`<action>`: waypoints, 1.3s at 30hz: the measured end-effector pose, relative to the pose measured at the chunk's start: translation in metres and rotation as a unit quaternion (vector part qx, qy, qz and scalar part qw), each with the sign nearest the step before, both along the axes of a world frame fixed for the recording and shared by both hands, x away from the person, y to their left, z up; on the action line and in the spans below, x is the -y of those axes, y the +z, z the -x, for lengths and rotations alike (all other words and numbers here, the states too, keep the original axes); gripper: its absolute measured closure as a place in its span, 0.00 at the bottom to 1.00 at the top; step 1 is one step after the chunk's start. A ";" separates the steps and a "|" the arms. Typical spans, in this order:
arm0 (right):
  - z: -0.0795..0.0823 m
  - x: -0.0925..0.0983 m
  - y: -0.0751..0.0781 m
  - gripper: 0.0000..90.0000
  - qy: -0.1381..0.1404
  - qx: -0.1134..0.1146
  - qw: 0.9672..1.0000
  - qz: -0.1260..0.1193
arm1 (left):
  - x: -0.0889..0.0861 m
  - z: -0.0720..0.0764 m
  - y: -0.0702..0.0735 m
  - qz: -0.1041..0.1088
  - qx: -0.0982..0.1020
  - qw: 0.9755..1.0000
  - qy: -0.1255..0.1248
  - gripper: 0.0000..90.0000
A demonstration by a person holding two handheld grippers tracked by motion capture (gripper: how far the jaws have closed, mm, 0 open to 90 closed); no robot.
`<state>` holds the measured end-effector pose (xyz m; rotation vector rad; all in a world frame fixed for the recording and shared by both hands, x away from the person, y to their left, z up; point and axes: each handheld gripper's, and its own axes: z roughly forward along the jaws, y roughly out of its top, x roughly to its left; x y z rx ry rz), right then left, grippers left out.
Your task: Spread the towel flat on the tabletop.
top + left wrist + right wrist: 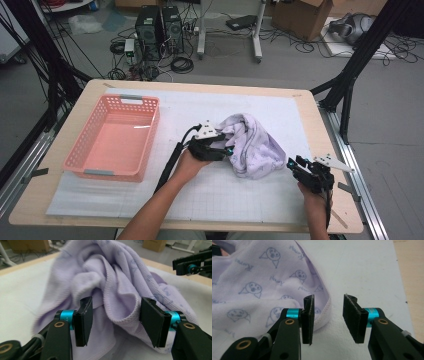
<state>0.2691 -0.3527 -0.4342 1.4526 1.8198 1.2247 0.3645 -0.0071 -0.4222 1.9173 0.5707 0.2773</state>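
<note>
A crumpled lilac cloth (252,145) printed with small animal faces lies bunched on the white mat, right of centre. My left gripper (230,150) is at the cloth's left side. In the left gripper view its jaws stand apart (117,302) with a hanging fold of the cloth (112,277) between them, and the pads do not pinch it. My right gripper (292,162) sits just off the cloth's lower right corner. In the right gripper view its jaws (329,300) are open with bare mat in the gap, and the cloth's hem (324,315) curves beside the left pad.
A pink plastic basket (80,145) stands on the left of the table with nothing in it. The white grid mat (225,200) covers most of the wooden tabletop. Black frame posts stand at both sides. Cables, computers and boxes lie on the floor beyond.
</note>
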 end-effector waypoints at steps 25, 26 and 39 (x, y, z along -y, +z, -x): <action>-0.014 -0.037 -0.010 0.94 0.092 -0.086 0.990 0.064 | -0.094 0.065 0.006 -0.017 -0.002 0.999 0.028 0.96; -0.011 -0.035 -0.007 0.95 0.096 -0.082 0.990 0.059 | -0.098 0.069 0.008 -0.014 0.001 1.000 0.027 0.96; -0.028 -0.015 0.054 0.95 0.041 -0.001 0.999 0.008 | -0.098 0.042 0.035 0.053 0.033 0.995 0.082 0.96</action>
